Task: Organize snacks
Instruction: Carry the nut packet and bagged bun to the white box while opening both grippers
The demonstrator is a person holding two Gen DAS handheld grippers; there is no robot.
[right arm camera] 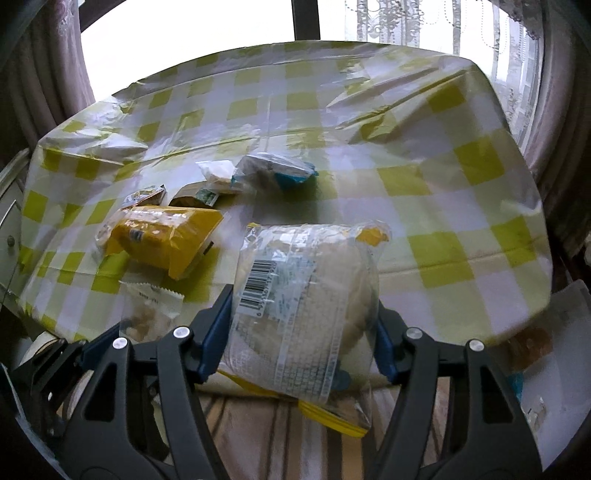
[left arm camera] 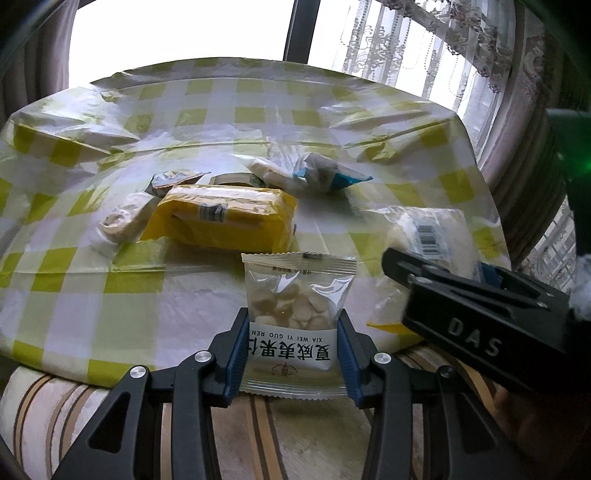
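Left tongs: the left tongs [left arm camera: 291,354] pinch a small clear nut packet [left arm camera: 297,302] between the blue pads; the packet stands upright, its printed label near the pads and its crimped edge at the top.
Right tongs: the right tongs [right arm camera: 301,339] pinch a large clear bread bag [right arm camera: 295,314] with a barcode sticker; both blue pads press its sides, and the bag leans a little to the left.
Right tongs in the left view: the black body marked DAS comes in from the right, just beside the nut packet, with the bread bag [left arm camera: 432,232] beyond it.
Nut packet in the right view: it shows at the lower left [right arm camera: 151,310], blurred, above the left tongs' body.
Counter: the counter [left arm camera: 258,122] carries a wrinkled plastic cloth with yellow-green and white squares.
Yellow pack: a yellow snack pack [left arm camera: 225,221] lies on the counter, beyond the nut packet.
Pale roll: a pale wrapped roll [left arm camera: 123,221] lies touching the left end of the yellow pack.
Small sachets: two small foil sachets [left arm camera: 177,181] lie just behind the yellow pack.
Blue and white packet: a blue and white packet [left arm camera: 328,177] lies further back, beside a white wrapped snack [left arm camera: 266,170].
Background: a bright window [left arm camera: 177,29] and a lace curtain [left arm camera: 406,48] stand behind the counter.
Below: a striped cushion [left arm camera: 44,406] shows under the counter edge.
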